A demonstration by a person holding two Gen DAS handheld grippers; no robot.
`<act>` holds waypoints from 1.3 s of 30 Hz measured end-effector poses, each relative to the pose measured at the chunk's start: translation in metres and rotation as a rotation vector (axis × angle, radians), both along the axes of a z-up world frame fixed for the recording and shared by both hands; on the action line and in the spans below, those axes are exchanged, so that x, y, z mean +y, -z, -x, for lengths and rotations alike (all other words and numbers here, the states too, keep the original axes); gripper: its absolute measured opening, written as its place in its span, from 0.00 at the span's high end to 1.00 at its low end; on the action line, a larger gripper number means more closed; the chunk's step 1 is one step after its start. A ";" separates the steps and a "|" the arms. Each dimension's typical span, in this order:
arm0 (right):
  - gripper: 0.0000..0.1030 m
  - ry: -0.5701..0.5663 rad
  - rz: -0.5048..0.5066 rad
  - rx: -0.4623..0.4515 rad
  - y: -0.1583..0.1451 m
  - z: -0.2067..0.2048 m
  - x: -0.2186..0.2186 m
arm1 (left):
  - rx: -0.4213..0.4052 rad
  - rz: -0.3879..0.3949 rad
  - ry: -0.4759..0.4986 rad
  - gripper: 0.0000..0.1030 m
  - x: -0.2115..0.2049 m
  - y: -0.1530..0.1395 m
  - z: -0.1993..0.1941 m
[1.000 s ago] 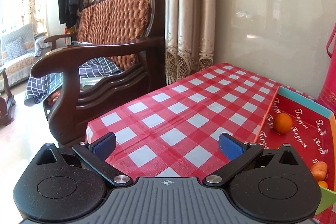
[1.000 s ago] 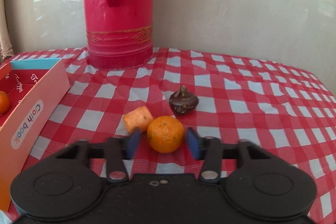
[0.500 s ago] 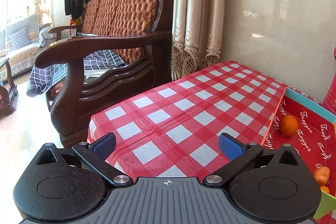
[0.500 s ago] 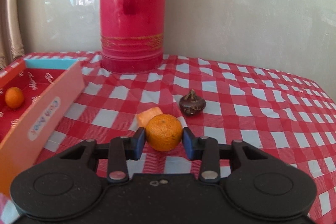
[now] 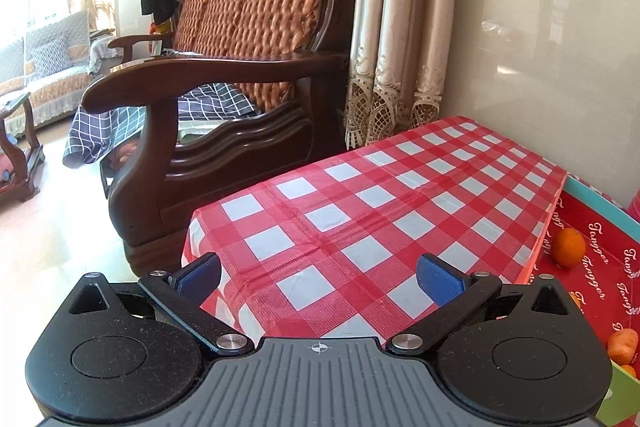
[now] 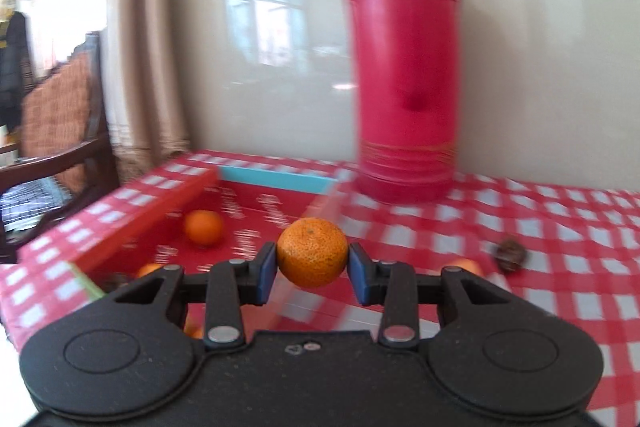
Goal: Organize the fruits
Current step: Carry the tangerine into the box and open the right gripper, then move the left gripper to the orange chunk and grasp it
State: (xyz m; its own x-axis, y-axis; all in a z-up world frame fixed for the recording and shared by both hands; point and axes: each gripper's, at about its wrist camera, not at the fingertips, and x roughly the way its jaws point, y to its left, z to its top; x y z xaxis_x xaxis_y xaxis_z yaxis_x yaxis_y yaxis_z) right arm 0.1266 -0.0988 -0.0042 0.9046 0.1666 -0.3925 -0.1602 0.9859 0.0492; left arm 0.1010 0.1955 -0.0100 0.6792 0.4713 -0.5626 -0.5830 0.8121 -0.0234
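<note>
R claw [image 6: 312, 269] pinches a tangerine [image 6: 312, 251] above the red box [image 6: 256, 219] w/ fruit inside. L claw [image 5: 319, 279] spread wide, empty, over checkered table [image 5: 360, 195].

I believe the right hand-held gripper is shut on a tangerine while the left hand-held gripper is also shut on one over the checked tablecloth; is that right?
Not quite. The right hand-held gripper is indeed shut on the tangerine, as the right wrist view shows. The left hand-held gripper, however, is open and holds nothing: in the left wrist view its blue pads stand wide apart over the checked tablecloth.
</note>
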 end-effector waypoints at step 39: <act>0.06 0.459 0.111 -0.100 -0.009 0.041 -0.055 | -0.020 -0.120 0.201 0.00 -0.077 -0.009 -0.005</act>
